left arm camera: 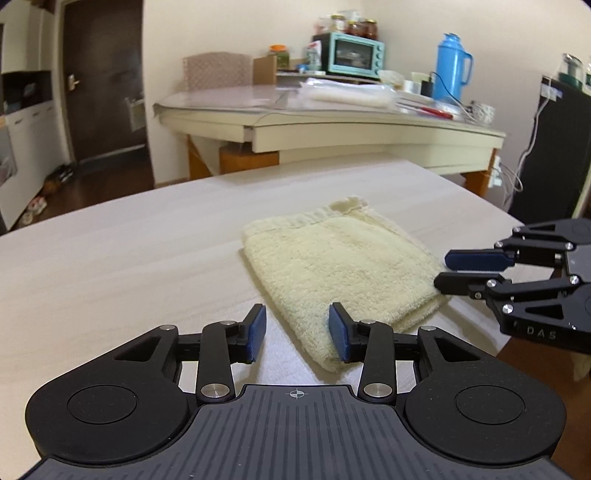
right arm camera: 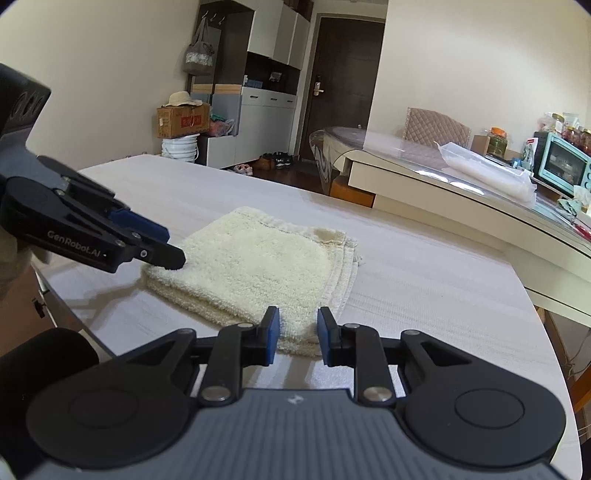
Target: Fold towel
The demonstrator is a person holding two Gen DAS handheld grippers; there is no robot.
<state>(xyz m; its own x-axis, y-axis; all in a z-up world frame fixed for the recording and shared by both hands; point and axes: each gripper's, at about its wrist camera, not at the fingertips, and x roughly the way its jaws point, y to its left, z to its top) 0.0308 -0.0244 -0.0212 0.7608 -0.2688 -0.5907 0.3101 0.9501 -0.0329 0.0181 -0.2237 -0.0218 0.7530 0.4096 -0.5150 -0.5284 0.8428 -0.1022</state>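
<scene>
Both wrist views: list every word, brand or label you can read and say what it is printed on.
"GenRobot.AI" on the side of the left gripper, seen from the right wrist view.
"DAS" on the body of the right gripper, seen from the left wrist view; more letters may be hidden.
Red print on the cardboard box by the wall: too blurred to read.
Labels on the jars above the teal oven: too small to read.

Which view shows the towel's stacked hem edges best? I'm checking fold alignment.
The right wrist view: the towel shows its layered hems along the far-right side. The left wrist view shows the towel mostly from above, hems bunched at the far corner.
</scene>
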